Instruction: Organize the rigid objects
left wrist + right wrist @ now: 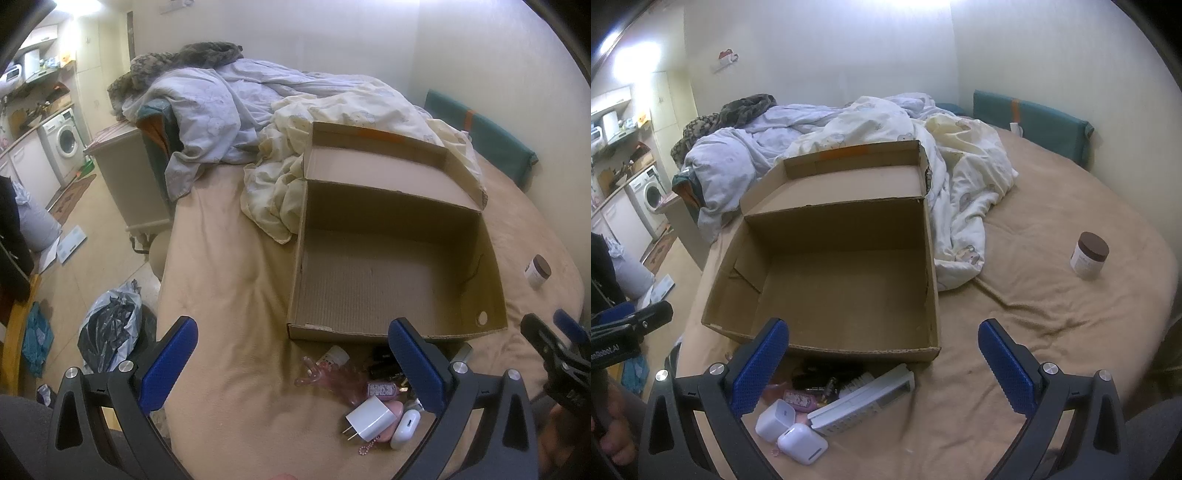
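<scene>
An open, empty cardboard box [388, 280] [834, 280] sits on the tan bedsheet. In front of it lies a pile of small items: a white plug charger [369, 419] [775, 419], a white earbud case [405, 428] [802, 447], a white remote [864, 398], a pink item [332, 376] and dark small things [820, 373]. A brown-lidded jar [1089, 254] [537, 271] stands apart to the right. My left gripper [291, 365] is open above the sheet, left of the pile. My right gripper [882, 365] is open above the box's near right corner. Both are empty.
Crumpled duvets [258, 122] [960, 166] lie behind and beside the box. A teal cushion [1030, 122] leans on the wall. The bed edge drops at left to a floor with a plastic bag [110, 325], papers and a washing machine [64, 140].
</scene>
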`<state>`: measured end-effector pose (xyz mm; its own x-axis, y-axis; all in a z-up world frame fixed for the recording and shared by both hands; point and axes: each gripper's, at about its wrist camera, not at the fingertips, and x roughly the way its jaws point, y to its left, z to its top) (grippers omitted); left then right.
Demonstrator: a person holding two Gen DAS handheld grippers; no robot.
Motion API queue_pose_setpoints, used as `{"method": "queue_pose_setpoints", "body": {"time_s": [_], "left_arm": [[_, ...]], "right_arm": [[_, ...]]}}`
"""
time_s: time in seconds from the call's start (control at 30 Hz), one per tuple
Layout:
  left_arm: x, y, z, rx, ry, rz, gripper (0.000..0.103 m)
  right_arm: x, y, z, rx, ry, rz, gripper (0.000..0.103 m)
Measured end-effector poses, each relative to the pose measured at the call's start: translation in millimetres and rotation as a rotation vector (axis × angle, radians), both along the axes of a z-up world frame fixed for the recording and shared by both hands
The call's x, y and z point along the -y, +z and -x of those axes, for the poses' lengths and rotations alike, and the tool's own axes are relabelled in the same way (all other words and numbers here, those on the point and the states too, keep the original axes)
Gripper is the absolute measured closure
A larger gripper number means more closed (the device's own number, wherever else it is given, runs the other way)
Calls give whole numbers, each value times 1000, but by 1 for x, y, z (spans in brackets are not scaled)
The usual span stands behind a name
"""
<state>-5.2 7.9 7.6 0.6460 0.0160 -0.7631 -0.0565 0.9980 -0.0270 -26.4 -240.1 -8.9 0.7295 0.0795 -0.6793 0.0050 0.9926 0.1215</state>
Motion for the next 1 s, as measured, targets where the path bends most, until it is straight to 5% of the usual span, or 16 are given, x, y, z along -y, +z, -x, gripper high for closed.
{"method": "queue_pose_setpoints", "body": {"time_s": [1.0], "left_arm": [[2, 1, -1, 3, 4, -9, 0]], "right_arm": [[2, 1, 1, 5, 2, -18, 0]]}}
